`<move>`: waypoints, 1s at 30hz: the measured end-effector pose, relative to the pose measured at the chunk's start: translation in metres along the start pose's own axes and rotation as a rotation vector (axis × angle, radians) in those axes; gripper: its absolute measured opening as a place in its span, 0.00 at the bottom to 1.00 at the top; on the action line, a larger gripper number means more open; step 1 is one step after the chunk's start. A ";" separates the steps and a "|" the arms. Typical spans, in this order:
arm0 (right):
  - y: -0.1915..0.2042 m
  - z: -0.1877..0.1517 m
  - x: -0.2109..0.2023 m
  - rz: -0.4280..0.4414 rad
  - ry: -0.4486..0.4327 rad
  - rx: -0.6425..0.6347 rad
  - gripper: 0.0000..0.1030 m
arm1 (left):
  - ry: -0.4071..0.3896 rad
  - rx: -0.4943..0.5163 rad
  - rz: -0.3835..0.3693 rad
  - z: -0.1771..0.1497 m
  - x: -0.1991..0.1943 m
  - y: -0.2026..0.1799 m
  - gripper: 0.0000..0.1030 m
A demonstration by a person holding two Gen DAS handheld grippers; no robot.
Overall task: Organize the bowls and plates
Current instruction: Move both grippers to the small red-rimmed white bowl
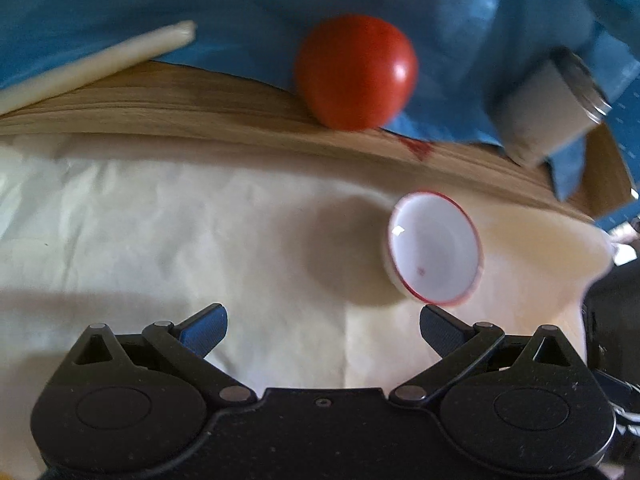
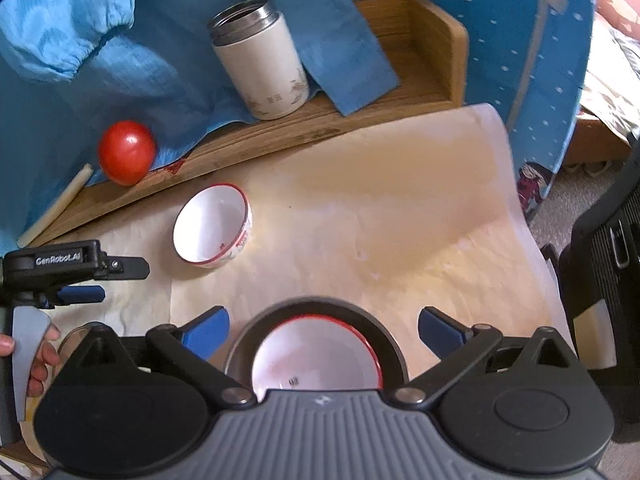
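Observation:
A small white bowl with a red rim lies on the cream paper, just beyond the right finger of my left gripper, which is open and empty. In the right wrist view the same bowl sits left of centre, with the left gripper beside it and a hand holding it. My right gripper is open above a dark round dish that holds a white red-rimmed dish. Its pads stand clear of the dark rim on both sides.
A red tomato, a white steel-topped flask and a pale stick rest on a wooden tray partly draped in blue cloth. The paper sheet ends at the right, where a black chair stands.

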State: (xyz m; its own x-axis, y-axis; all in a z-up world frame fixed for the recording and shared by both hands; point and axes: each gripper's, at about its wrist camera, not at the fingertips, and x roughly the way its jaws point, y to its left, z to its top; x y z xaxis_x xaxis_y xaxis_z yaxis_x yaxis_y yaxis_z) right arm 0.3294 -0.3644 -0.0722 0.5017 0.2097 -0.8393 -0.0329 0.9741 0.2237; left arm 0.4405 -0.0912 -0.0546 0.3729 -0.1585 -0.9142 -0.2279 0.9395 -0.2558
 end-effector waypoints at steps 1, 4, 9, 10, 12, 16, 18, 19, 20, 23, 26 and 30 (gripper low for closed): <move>0.003 0.003 0.004 -0.001 0.004 -0.007 1.00 | -0.002 -0.011 0.011 0.004 0.003 0.001 0.99; 0.013 0.014 0.016 -0.002 0.017 -0.022 1.00 | -0.004 -0.028 0.025 0.013 0.013 0.002 0.99; 0.026 0.032 0.042 -0.003 0.038 -0.055 1.00 | -0.003 -0.011 0.039 0.022 0.026 -0.003 0.99; 0.029 0.036 0.047 -0.009 0.040 -0.063 1.00 | -0.002 -0.004 0.045 0.024 0.029 -0.003 0.99; 0.034 0.041 0.057 -0.019 0.043 -0.082 1.00 | 0.001 0.005 0.057 0.026 0.035 -0.004 0.99; 0.042 0.051 0.073 -0.024 0.046 -0.103 1.00 | 0.005 0.016 0.059 0.029 0.043 -0.005 0.99; 0.045 0.055 0.079 -0.024 0.046 -0.109 1.00 | 0.008 0.026 0.063 0.030 0.046 -0.006 0.99; 0.047 0.057 0.082 -0.027 0.046 -0.114 0.99 | 0.008 0.031 0.064 0.030 0.047 -0.006 0.99; 0.049 0.058 0.084 -0.028 0.046 -0.119 0.99 | 0.007 0.036 0.065 0.031 0.049 -0.007 0.99; 0.052 0.061 0.092 -0.037 0.051 -0.133 0.93 | 0.010 0.040 0.060 0.031 0.051 -0.005 0.99; 0.053 0.062 0.099 -0.032 0.069 -0.135 0.87 | -0.004 0.048 0.047 0.030 0.050 -0.005 0.99; 0.054 0.063 0.104 -0.018 0.079 -0.134 0.80 | -0.015 0.066 0.035 0.031 0.050 -0.007 0.97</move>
State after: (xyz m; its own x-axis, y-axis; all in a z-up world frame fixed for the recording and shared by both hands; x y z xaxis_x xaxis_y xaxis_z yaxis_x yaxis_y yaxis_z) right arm 0.4346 -0.2949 -0.1158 0.4338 0.1932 -0.8800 -0.1423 0.9792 0.1448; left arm 0.4889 -0.0962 -0.0889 0.3791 -0.1211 -0.9174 -0.1814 0.9624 -0.2020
